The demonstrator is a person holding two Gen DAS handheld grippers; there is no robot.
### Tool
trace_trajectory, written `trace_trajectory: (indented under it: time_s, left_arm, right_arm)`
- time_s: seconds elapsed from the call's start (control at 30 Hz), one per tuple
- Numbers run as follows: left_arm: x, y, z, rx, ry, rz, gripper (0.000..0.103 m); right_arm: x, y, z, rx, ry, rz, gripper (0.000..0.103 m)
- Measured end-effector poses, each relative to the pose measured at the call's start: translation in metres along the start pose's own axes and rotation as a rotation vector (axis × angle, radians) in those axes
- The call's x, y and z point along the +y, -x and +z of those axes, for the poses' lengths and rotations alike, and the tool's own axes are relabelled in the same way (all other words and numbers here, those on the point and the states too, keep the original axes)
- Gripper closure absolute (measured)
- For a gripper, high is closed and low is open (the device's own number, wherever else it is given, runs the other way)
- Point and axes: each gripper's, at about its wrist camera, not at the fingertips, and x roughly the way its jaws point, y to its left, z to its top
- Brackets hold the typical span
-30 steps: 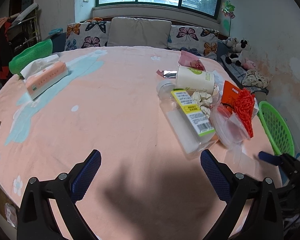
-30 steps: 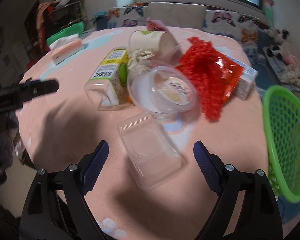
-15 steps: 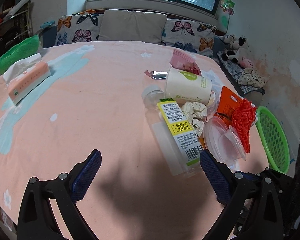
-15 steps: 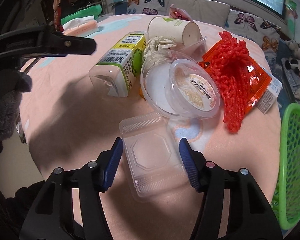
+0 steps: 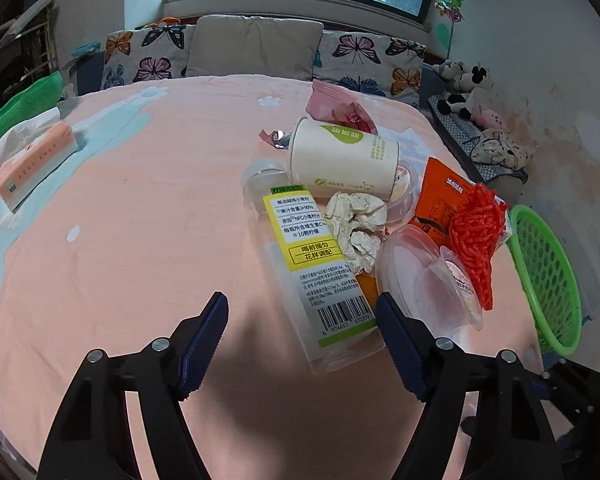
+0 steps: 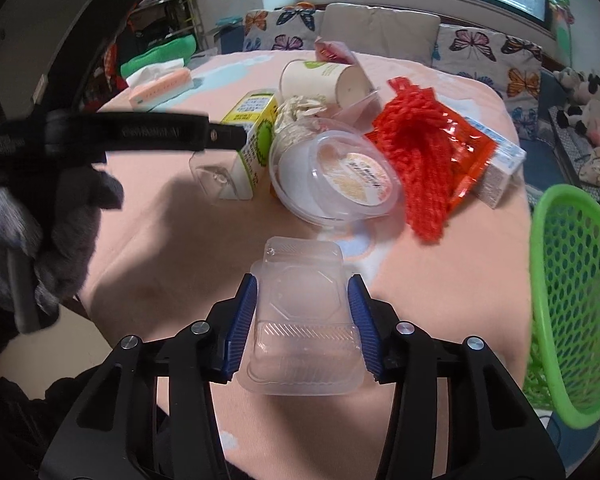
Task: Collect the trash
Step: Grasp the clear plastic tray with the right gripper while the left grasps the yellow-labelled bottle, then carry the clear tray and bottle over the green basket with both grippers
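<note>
The right gripper (image 6: 305, 316) has closed on the clear plastic clamshell box (image 6: 302, 320), pads pressing both its sides. The left gripper (image 5: 300, 344), jaws narrowing but apart, straddles the juice bottle's (image 5: 312, 272) base, not touching.

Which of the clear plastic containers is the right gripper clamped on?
The flat hinged clamshell tray, nearest the camera, sits squeezed between the right gripper's blue pads. The round tub with the printed lid lies untouched in the pile beyond.

Pink-clothed table (image 5: 148, 248) carries a tissue pack (image 5: 36, 166), juice bottle (image 5: 312, 264), paper cup (image 5: 342, 158), orange wrapper (image 5: 440, 196)
</note>
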Motion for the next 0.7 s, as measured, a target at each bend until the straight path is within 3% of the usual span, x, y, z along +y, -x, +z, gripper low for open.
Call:
trace_trajectory:
  time_s: [0.4, 0.57, 0.7]
  left_arm:
    - [-0.013, 0.002, -0.013, -0.073, 0.007, 0.053, 0.032]
    - [-0.019, -0.002, -0.022, -0.124, -0.015, 0.095, 0.036]
    - [-0.018, -0.009, -0.025, -0.125, 0.008, 0.082, 0.041]
  right_arm:
    - [-0.011, 0.016, -0.007, -0.032, -0.066, -0.001, 0.055]
    - [-0.013, 0.017, -0.008, -0.034, -0.080, -0.001, 0.056]
    - [-0.016, 0.019, -0.011, -0.038, -0.100, -0.004, 0.056]
